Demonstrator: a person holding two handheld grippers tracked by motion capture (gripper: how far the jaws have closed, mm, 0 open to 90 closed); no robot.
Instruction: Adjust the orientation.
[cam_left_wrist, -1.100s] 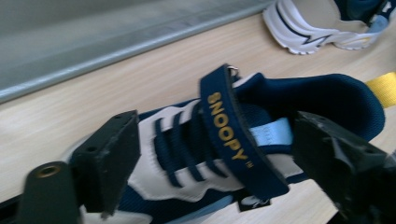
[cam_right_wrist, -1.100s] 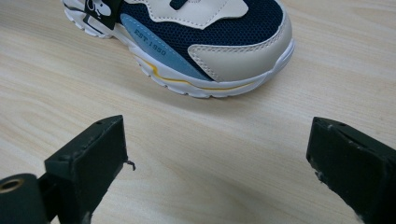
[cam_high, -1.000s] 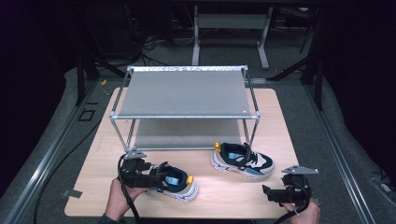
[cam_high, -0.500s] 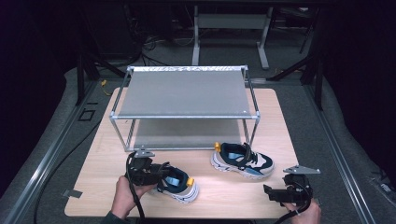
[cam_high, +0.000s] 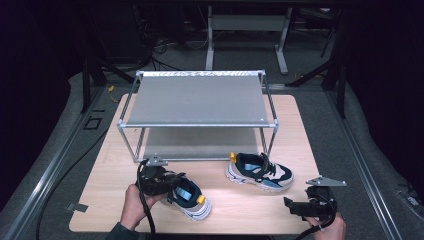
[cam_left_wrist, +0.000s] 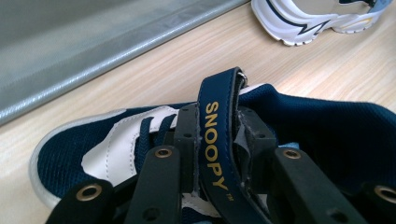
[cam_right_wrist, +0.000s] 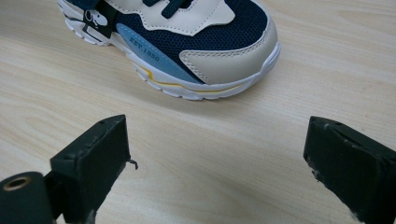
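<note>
A navy and white child's shoe (cam_high: 192, 199) lies at the table's front left, with a navy strap (cam_left_wrist: 215, 135) across its top that reads SNOOPY. My left gripper (cam_high: 167, 182) (cam_left_wrist: 217, 116) has just been closing, and its jaws now pinch that strap from both sides. The matching shoe (cam_high: 260, 172) (cam_right_wrist: 187, 32) stands right of centre, in front of the rack. My right gripper (cam_high: 290, 205) (cam_right_wrist: 219, 140) rests near the front right corner, its jaws wide apart over bare wood, a short way from that shoe's toe.
A two-tier metal rack (cam_high: 200, 100) with grey shelves takes up the back half of the wooden table (cam_high: 250, 212); its lower shelf (cam_left_wrist: 93, 37) lies just beyond the held shoe. Dark floor, cables and stands surround the table.
The left gripper has edged right onto the shoe and its jaws have closed on the strap. The right gripper and the second shoe have stayed put.
</note>
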